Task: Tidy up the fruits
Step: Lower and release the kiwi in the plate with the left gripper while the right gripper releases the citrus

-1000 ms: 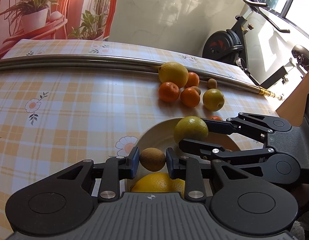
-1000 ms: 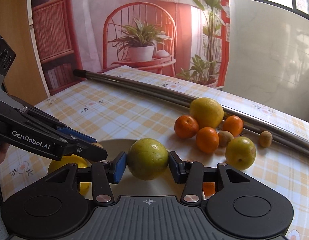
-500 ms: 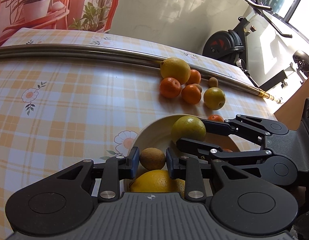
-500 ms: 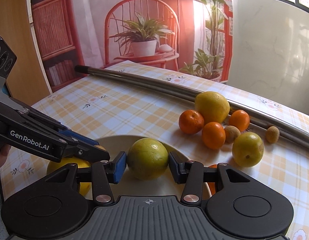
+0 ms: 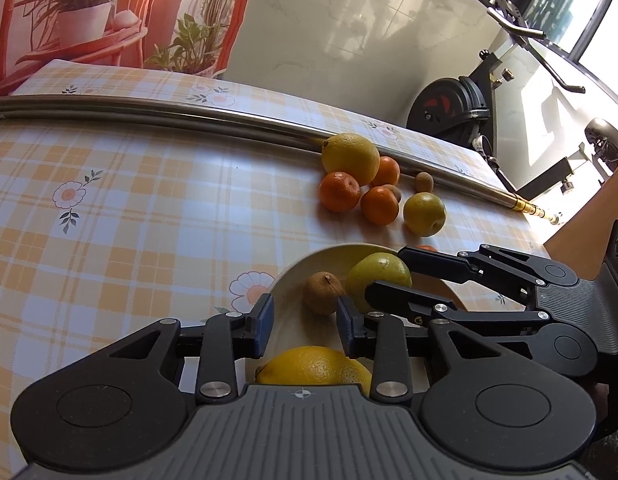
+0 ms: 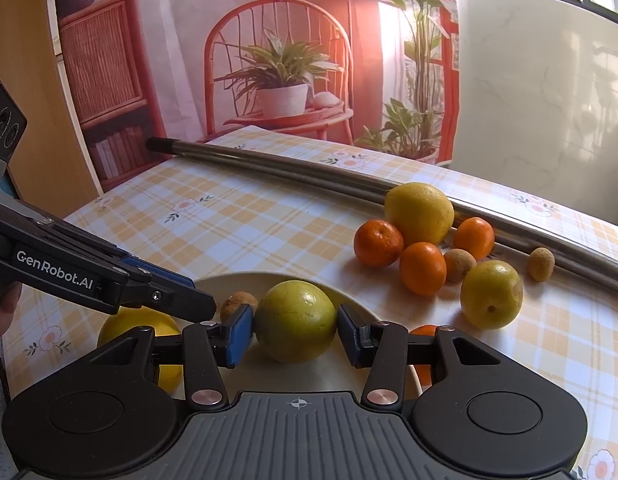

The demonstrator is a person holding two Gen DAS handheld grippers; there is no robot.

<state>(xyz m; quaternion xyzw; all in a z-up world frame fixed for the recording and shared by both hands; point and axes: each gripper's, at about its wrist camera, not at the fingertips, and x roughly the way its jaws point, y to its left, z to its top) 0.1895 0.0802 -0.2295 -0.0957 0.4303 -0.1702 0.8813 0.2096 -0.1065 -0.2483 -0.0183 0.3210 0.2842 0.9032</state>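
Brand I can read: "GenRobot.AI", white letters
Where it stands: side of the left gripper [image 6: 205, 312], at my nine o'clock in the right wrist view

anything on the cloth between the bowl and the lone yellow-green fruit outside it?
Bare tablecloth between the bowl rim and yellow-green fruit, clearest in the right wrist view.

two close wrist views, shared bowl [image 5: 293, 276]

I count three tangerines [image 6: 378, 243] grouped on my table [image 6: 245, 220], a fourth [image 6: 425, 330] by the bowl [image 6: 361, 308], three brown kiwis [image 6: 459, 265], two big lemons [image 6: 419, 213], two yellow-green citrus [image 6: 491, 294], one bowl.
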